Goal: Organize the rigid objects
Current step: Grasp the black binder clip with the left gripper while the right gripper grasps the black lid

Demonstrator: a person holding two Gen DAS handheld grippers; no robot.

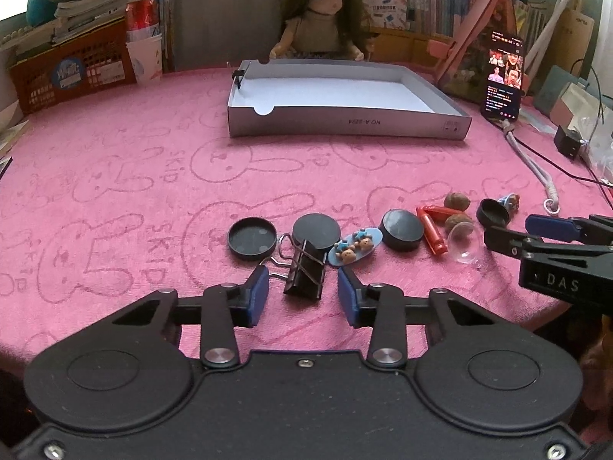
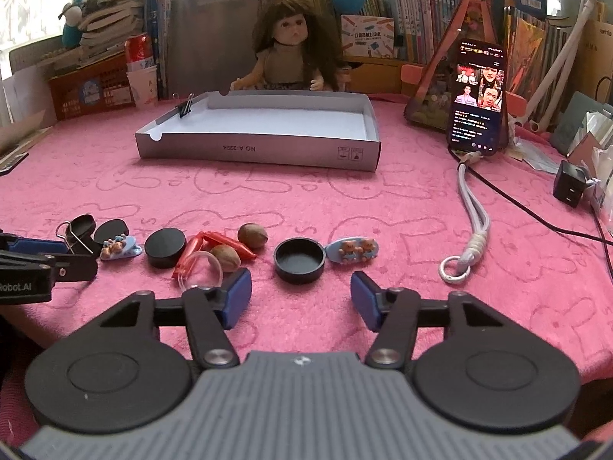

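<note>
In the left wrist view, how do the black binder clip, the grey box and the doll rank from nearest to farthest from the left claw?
1. Black binder clip: lies between the fingers of the left claw, on the pink cloth.
2. Grey box: farther back, middle of the table.
3. Doll: farthest, sitting behind the box.

Both wrist views face the tray closely.

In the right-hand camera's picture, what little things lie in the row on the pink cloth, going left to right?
Binder clip → blue bear clip → closed black lid → red clips → farther walnut → upturned black lid → second blue bear clip → white lanyard ring.
</note>
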